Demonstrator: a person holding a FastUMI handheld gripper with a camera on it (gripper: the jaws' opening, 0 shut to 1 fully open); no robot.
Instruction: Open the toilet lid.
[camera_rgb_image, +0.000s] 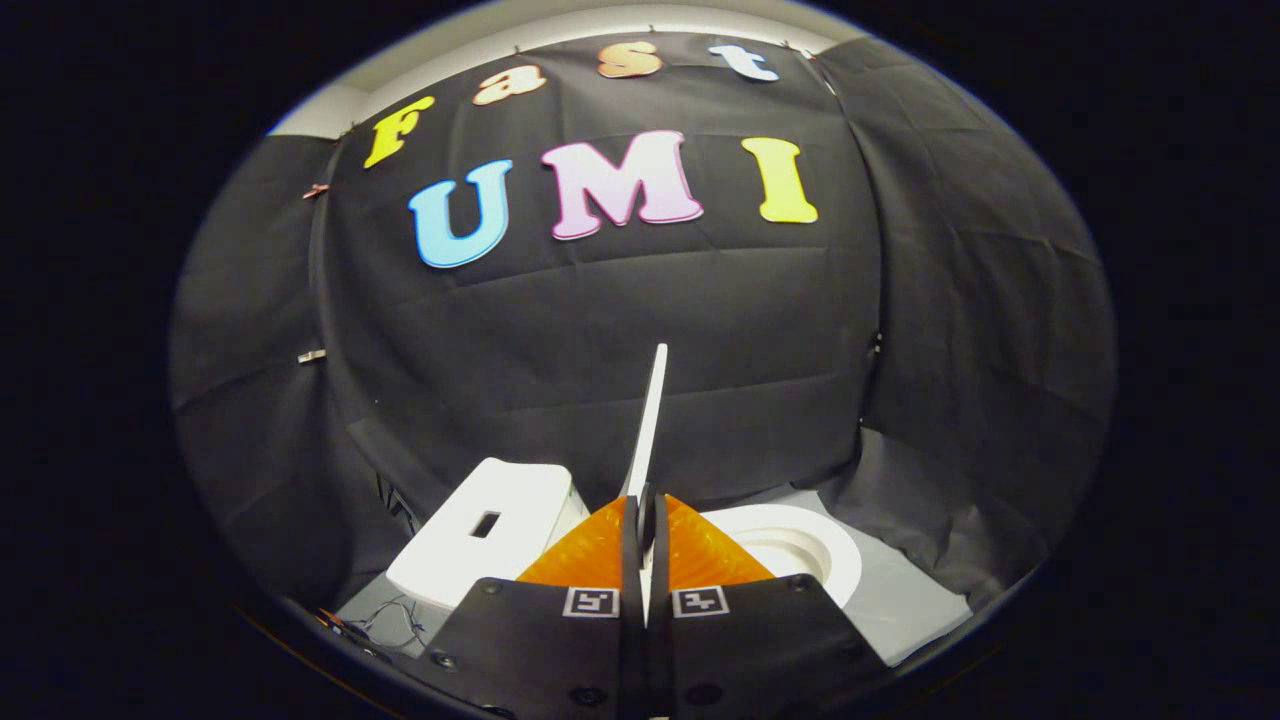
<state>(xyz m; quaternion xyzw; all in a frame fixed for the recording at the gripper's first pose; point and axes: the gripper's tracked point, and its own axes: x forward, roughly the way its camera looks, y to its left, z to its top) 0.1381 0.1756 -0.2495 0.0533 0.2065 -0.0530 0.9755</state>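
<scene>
The white toilet lid (650, 420) stands nearly upright, seen edge-on as a thin blade rising from between my fingers. My gripper (647, 520) is shut on the lid's lower part, one finger pressed on each side. To the right of the fingers the open white toilet seat and bowl (800, 550) lie uncovered. Left of the fingers sits the white cistern (490, 540) with a dark rectangular slot in its top.
Black cloth walls close in behind and on both sides of the toilet. A pale grey floor (900, 610) runs under the bowl to the right. Thin dark wires (395, 620) lie on the floor by the cistern's base.
</scene>
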